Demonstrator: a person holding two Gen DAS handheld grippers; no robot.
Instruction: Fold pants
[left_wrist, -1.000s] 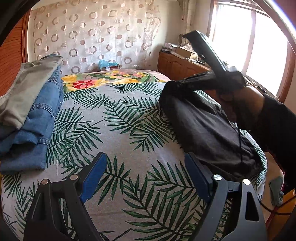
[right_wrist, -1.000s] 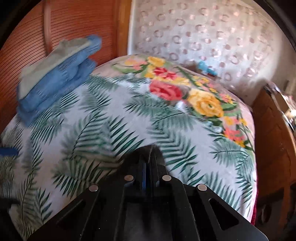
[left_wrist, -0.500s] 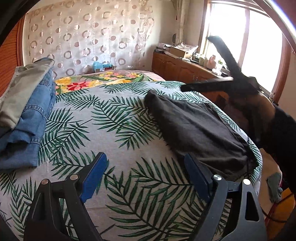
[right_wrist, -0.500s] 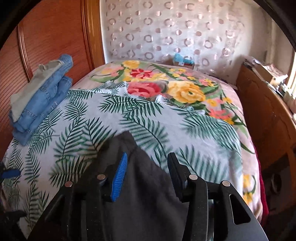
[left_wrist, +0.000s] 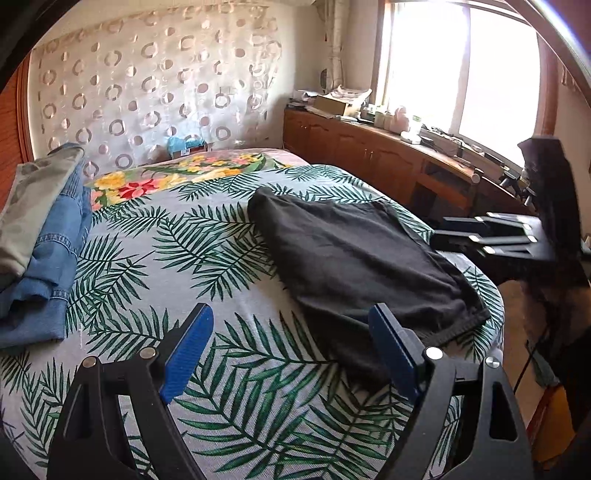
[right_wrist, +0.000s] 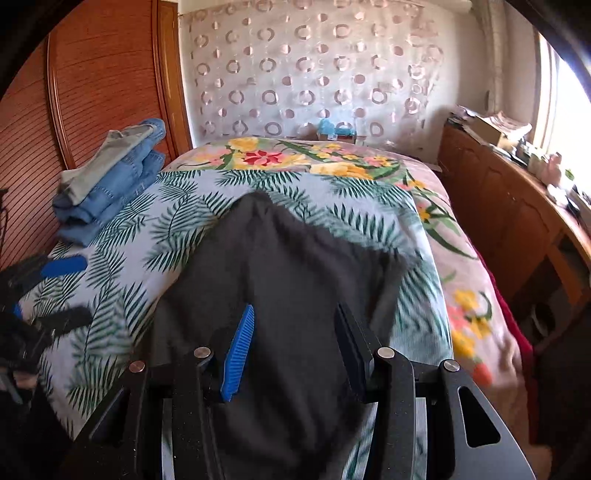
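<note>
Right wrist view: right gripper (right_wrist: 293, 334) parted, empty, just opened, above folded black pants (right_wrist: 280, 266). Left gripper (left_wrist: 291, 339) wide apart, empty; pants ahead-right.

Palm-leaf bedspread (left_wrist: 229, 266), floral blanket (right_wrist: 280, 158) at far end. Wooden cabinet (left_wrist: 373, 162) cluttered under bright window (left_wrist: 458, 70). Circle-pattern curtain (right_wrist: 314, 66), wood panel wall (right_wrist: 92, 81).

black pants (left_wrist: 362, 258) released, right gripper (right_wrist: 291, 332) withdrawn
</note>
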